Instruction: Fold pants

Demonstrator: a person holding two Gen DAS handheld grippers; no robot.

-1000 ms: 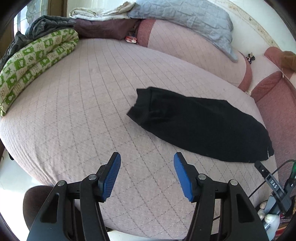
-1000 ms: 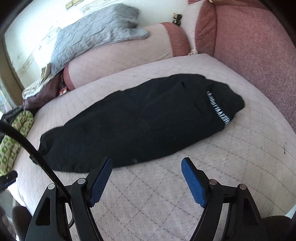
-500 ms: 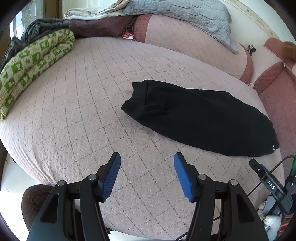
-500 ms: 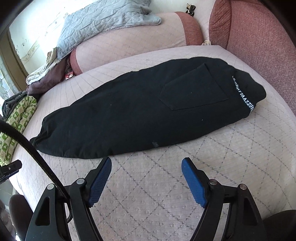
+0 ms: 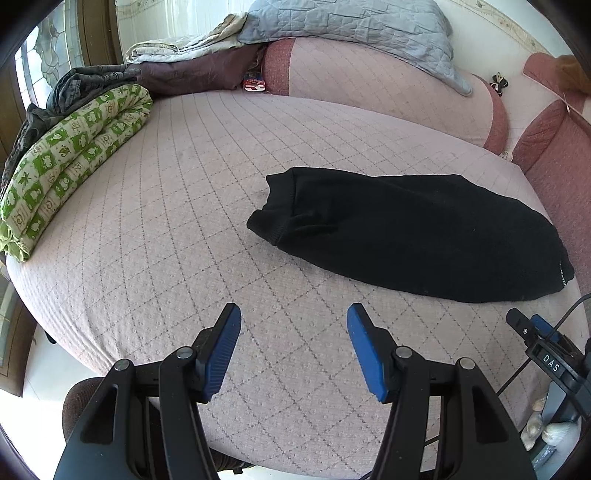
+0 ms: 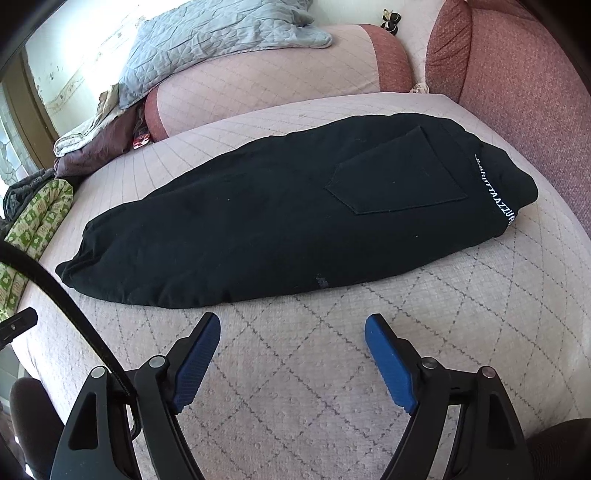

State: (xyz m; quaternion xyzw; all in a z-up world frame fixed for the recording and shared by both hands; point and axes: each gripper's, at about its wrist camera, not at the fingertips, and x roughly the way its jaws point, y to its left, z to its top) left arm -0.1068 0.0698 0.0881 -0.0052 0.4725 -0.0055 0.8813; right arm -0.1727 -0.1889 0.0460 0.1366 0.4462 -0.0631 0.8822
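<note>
- Both jaws gape wide, empty: my left gripper (image 5: 293, 347) and right gripper (image 6: 292, 354) hover above the quilted pink bed (image 5: 166, 221).
- Black fabric pants (image 6: 280, 218) lie flat beyond them.

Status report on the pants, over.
Left gripper open, right gripper open, both empty. Black pants flat on bed, untouched. Nothing blocking.

Pink quilted bed (image 5: 155, 229), diamond stitching. Green-white patterned blanket (image 5: 70, 158) folded at left edge, dark grey garment (image 5: 77, 88) piled on top. Grey quilted throw (image 5: 351, 26) draped over pink bolster (image 5: 369, 88) at far side. Maroon cloth (image 5: 192, 74) and cream cloth (image 5: 177, 48) bunched beside bolster. Red cushion (image 6: 517, 74) at right.
</note>
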